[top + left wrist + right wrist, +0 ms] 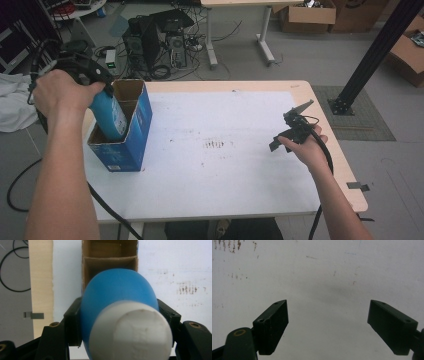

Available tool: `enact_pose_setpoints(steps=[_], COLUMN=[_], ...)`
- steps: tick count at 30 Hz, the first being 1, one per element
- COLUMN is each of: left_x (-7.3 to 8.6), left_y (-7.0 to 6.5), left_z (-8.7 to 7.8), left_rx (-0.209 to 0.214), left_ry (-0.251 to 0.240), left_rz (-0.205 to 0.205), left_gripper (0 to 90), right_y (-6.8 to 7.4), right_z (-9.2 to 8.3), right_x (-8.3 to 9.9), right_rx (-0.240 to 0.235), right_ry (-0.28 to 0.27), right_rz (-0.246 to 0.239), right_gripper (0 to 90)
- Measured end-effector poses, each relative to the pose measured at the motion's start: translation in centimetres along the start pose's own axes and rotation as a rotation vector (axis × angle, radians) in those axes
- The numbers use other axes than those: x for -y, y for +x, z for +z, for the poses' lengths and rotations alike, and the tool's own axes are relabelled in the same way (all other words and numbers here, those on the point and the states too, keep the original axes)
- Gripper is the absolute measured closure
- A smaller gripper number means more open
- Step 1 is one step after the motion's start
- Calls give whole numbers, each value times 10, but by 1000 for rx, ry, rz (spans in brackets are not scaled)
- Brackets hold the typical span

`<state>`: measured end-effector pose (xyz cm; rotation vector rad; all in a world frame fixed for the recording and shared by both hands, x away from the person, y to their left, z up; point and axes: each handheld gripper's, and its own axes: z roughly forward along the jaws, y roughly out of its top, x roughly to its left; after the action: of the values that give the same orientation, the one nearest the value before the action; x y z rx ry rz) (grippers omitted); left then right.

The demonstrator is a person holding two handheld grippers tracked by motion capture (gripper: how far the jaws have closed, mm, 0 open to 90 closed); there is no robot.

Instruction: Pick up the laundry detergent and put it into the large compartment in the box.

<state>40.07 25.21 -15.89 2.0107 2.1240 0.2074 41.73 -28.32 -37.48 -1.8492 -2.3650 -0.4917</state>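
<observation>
A blue bottle (111,114) with a white cap (132,330) leans into the open top of a blue cardboard box (131,145) at the table's left. My left gripper (98,85) is shut on the blue bottle (117,292) just below the cap, one black jaw on each side. In the left gripper view the box's brown inside (110,260) has a cardboard divider, and the bottle's lower end goes into the nearer compartment. My right gripper (290,131) hovers over the white mat at the right, open, with nothing between its fingers (274,320).
A white mat (220,160) covers most of the wooden table (300,86). Faint brown marks (216,145) stain the mat's middle. Computer towers and cables (155,45) stand on the floor beyond the table. A black post (370,55) rises at the right.
</observation>
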Motion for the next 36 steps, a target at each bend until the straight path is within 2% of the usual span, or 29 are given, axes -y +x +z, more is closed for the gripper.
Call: enact_pose_setpoints(steps=[8,19,21,22,28,36], left_x=[2,8,9,9,11,12], left_y=[0,4,4,4,3,2], left_z=[40,82,89,92,108,119], left_rx=[4,-10,-12,-11,-16,-29], left_ry=[39,102,108,113,135,148], left_rz=[14,12,13,13,24,31], left_gripper=[380,380,380,380,380,380], right_y=[2,4,5,5,7,7], right_z=[2,4,5,5,7,9], right_x=[0,-1,-1,-1,-2,-2], right_rx=[0,0,-7,0,-2,-1], right_ry=[-1,-1,-3,-1,1,5], right_rz=[-9,-16,-1,-15,-17,-19], right_gripper=[169,169,169,169,169,169])
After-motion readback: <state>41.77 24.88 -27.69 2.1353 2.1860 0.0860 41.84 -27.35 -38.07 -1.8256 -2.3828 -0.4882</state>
